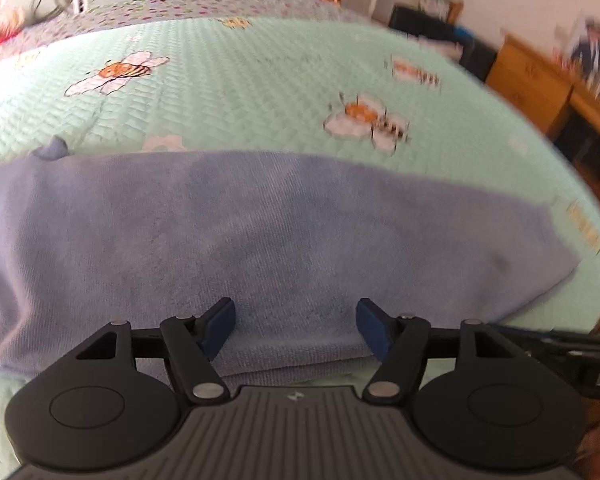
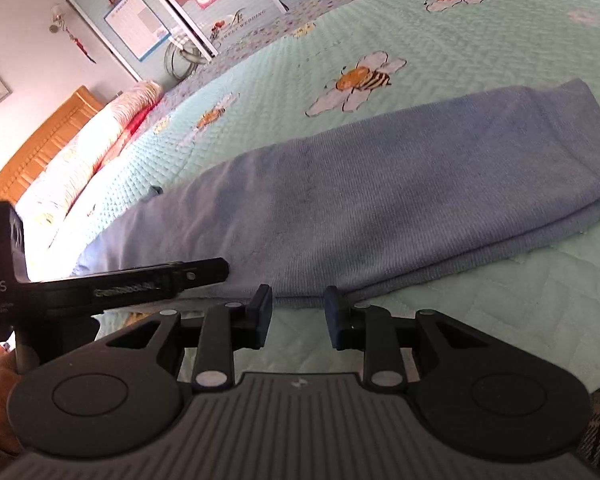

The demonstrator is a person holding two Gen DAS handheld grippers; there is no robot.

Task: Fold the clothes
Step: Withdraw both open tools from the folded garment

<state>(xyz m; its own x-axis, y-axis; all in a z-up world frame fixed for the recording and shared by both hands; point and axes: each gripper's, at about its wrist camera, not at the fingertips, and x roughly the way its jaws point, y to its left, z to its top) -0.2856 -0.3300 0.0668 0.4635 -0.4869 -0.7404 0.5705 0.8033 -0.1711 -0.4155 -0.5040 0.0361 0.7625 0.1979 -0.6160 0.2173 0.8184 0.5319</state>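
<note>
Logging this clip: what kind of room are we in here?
Most likely a home bedroom. A blue garment lies on a bed with a mint bee-print quilt; a wooden headboard and pillows sit at one end, with sliding wardrobe doors behind.

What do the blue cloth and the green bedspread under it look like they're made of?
Blue cloth: looks like soft terry or microfibre, matte, with fine ribbed nap and doubled layers at its edge. Green bedspread: apparently quilted cotton or polyester, stitched in a zigzag pattern, with printed bees.
</note>
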